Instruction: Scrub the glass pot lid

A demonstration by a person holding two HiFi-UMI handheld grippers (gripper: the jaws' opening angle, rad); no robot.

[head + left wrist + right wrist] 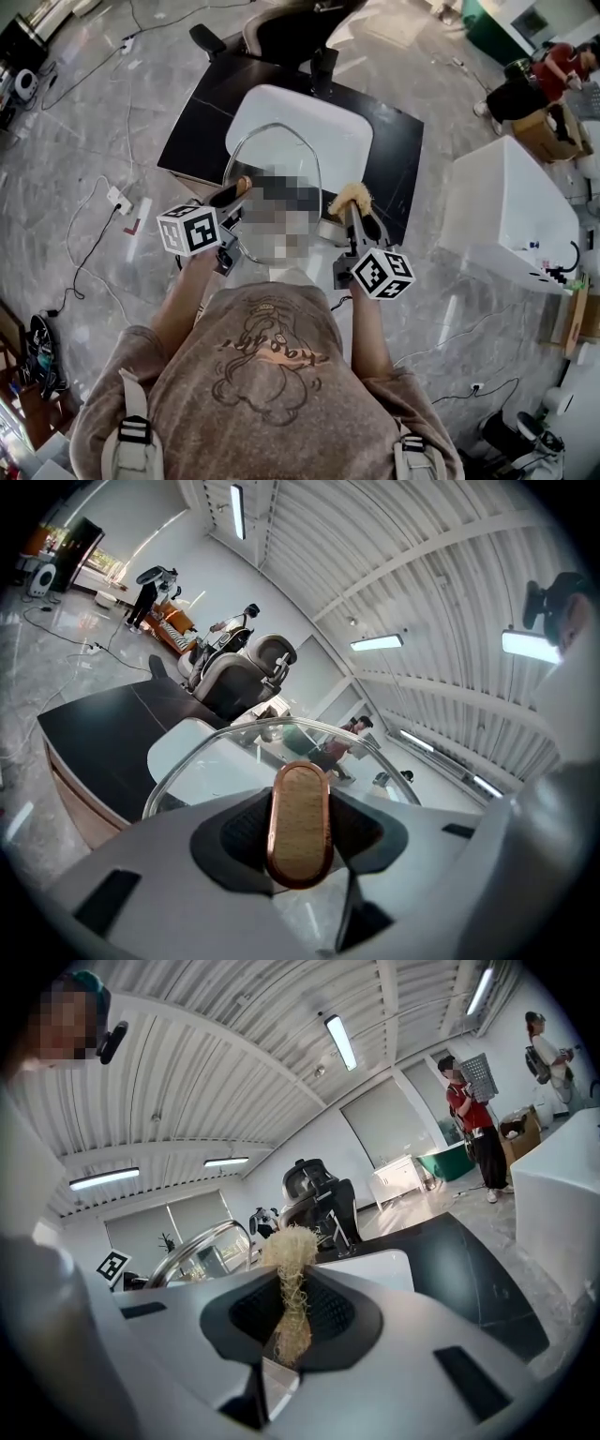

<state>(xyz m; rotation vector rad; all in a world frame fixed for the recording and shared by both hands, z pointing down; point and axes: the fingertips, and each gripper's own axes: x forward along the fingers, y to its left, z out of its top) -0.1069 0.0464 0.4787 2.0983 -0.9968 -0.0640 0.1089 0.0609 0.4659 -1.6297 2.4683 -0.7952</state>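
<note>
Gripping with the left gripper (236, 187), we are closing its jaws on the oval wooden knob (300, 822) of the glass pot lid (277, 150). The knob is sitting squarely between the dark jaw pads. We are holding the lid up on its edge in the air, above the near side of the white basin (328, 122), which is resting on the black table (394, 150). The lid's metal rim is arching over the knob in the left gripper view.

The left marker cube (190, 230) is showing black-and-white square patterns, as is the right one (384, 274).

Moving right, we are pinching a pale, stringy scrubber (291, 1279) in the right gripper (358, 214), its jaws shut on the fibres so that a frayed tuft is sticking out past the tips. The scrubber is hanging just beside the lid's right edge; we cannot tell whether the two are touching.

Far beyond the table a black office chair (291, 37) is standing, and to the right a white tub (506, 216) is sitting on the floor.
</note>
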